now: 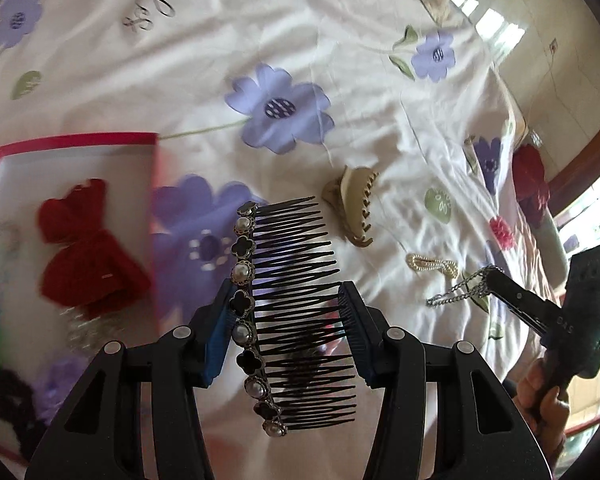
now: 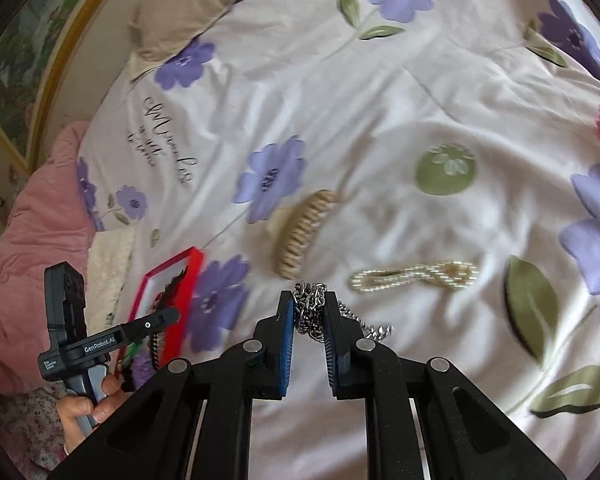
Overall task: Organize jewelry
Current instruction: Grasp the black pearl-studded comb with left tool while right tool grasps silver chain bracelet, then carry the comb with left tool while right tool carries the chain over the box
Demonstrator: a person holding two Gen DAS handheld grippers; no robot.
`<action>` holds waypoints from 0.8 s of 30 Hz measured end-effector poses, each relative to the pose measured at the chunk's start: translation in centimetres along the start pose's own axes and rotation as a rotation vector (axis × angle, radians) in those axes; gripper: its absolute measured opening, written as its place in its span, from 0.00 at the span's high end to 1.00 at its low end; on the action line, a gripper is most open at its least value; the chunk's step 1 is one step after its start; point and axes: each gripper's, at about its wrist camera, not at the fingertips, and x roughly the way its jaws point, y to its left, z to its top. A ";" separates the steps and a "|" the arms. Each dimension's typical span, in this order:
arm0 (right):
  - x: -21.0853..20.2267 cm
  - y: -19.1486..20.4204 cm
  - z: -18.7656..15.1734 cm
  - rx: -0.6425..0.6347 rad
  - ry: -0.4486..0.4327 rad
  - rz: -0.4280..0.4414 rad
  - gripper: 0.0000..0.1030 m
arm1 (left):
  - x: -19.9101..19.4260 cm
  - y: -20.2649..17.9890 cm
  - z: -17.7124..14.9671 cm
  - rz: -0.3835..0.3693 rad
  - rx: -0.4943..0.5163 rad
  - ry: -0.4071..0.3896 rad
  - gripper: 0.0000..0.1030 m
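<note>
My left gripper (image 1: 286, 294) is shut on a black hair comb (image 1: 300, 312) with a pearl and black clover spine, held above the bedspread just right of the red-rimmed box (image 1: 80, 138). The box holds a red tassel (image 1: 88, 248), a silver piece and other blurred items. My right gripper (image 2: 309, 300) is shut on a bunched silver chain (image 2: 310, 312) that trails to the right; it also shows in the left wrist view (image 1: 456, 290). A beige claw clip (image 1: 354, 208) (image 2: 304, 232) and a pearl hair clip (image 1: 432, 264) (image 2: 416, 276) lie on the bedspread.
The white bedspread (image 1: 340, 32) with purple flowers covers the bed. A pink quilt (image 2: 32, 220) lies at the left edge. A red pompom (image 1: 530, 180) and a small pink flower (image 1: 502, 232) lie at the right. A beige pillow (image 2: 180, 12) is at the back.
</note>
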 end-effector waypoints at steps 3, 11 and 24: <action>0.6 2.0 -0.2 -0.019 0.011 0.040 0.87 | -2.0 1.3 -0.4 0.011 -0.017 -0.030 0.52; 2.2 7.9 -0.1 -0.090 0.032 0.129 0.87 | -6.8 5.1 -1.4 0.048 -0.062 -0.104 0.52; 7.1 17.5 -0.7 -0.190 0.102 0.290 0.87 | -10.7 11.7 -1.9 0.164 -0.137 -0.159 0.52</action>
